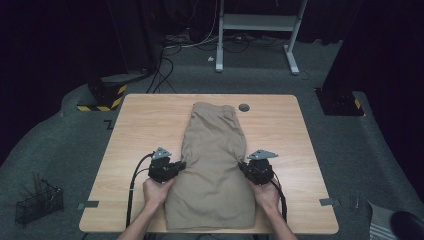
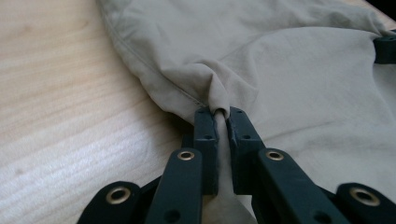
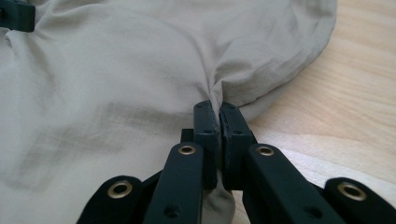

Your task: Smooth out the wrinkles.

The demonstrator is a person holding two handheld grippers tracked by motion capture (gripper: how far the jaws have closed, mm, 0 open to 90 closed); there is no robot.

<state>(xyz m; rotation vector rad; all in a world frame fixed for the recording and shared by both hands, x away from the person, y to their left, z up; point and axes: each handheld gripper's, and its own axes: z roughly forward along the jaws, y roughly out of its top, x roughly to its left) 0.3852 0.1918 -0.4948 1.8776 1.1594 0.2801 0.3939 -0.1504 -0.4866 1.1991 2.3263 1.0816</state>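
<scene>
A pair of tan shorts (image 1: 214, 160) lies flat on a wooden table (image 1: 135, 130). The shorts run down the middle of the table, from near its far edge to its near edge. The waist end is the far end. A small dark round spot (image 1: 244, 107) sits in the table top just beside the far right corner of the shorts.

The left gripper (image 1: 176, 165) is at the left edge of the shorts, a bit past halfway toward the person. Its jaws are closed tight on a fold of the cloth. In the left gripper view the cloth bunches up into a little ridge right where the left gripper (image 2: 222, 113) pinches it.

The right gripper (image 1: 245, 166) is at the right edge of the shorts, straight across from the other one. Its jaws are also closed on the cloth. In the right gripper view the right gripper (image 3: 218, 108) bites the cloth by its edge seam, and the cloth pulls into creases there.

A hand (image 1: 156, 192) holds each gripper, close to the near end of the shorts.
</scene>
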